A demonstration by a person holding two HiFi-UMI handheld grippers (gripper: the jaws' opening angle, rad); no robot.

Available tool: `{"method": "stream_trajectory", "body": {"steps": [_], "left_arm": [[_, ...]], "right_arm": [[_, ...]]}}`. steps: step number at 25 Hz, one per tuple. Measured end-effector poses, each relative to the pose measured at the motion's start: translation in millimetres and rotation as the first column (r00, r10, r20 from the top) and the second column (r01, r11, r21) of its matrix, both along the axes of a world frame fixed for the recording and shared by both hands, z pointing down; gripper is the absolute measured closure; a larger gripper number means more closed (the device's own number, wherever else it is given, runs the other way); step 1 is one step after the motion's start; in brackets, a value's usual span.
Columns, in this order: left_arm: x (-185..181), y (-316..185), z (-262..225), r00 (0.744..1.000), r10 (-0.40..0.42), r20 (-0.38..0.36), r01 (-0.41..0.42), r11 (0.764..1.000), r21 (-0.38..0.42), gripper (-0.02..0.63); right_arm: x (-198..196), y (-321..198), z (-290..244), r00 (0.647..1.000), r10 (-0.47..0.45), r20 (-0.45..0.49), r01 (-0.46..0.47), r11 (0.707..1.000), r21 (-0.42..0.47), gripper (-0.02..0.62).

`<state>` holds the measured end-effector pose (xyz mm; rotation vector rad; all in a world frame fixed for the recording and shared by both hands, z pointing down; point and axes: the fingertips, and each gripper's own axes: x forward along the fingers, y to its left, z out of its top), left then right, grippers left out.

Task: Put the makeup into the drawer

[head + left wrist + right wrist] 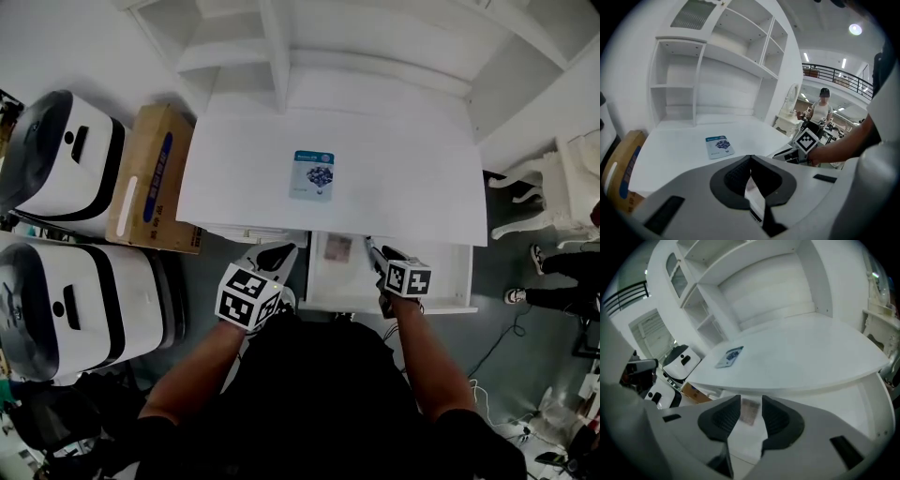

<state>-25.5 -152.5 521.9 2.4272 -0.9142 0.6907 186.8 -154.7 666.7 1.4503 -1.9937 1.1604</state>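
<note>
Over the open white drawer point(448, 281), my right gripper point(751, 401) hangs spread, empty; a small brownish flat sachet point(338, 248) lies inside; my left gripper point(750, 157) is pressed together.

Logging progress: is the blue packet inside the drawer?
No, the blue packet lies flat on the desk top, while the open drawer at its front edge holds a brownish packet.
</note>
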Motion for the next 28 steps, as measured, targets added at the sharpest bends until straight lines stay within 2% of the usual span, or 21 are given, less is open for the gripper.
{"method": "stream_trajectory", "body": {"steps": [3,6,8,13,17,21,28], "left_arm": [[0,-3,-4,1.000,0.005,-0.016,-0.005,1.000,0.011,0.595],[1,-5,-8,0.999,0.008,-0.033,-0.008,1.000,0.017,0.595],[0,-4,-10,0.999,0.010,-0.045,-0.009,1.000,0.017,0.595],[-4,-2,-11,0.999,0.011,-0.045,-0.010,1.000,0.020,0.595],[-5,0,-12,0.999,0.020,-0.031,-0.019,0.999,0.031,0.595],[-2,4,-13,0.999,0.033,-0.033,-0.032,0.999,0.038,0.595],[-2,6,-14,0.999,0.034,-0.030,-0.033,0.999,0.034,0.595]], "right_arm": [[-15,1,-37,1.000,-0.014,0.020,0.012,0.997,0.072,0.449],[-26,6,-71,0.999,-0.036,0.034,0.031,0.990,0.140,0.521],[-31,8,-91,0.998,-0.044,0.055,0.033,0.982,0.186,0.543],[-47,14,-130,0.991,-0.086,0.106,0.054,0.961,0.272,0.561],[-56,15,-147,0.988,-0.138,0.066,0.109,0.939,0.327,0.566],[-61,16,-154,0.984,-0.176,0.009,0.161,0.919,0.360,0.568],[-67,18,-152,0.980,-0.201,0.007,0.186,0.916,0.356,0.568]]}}
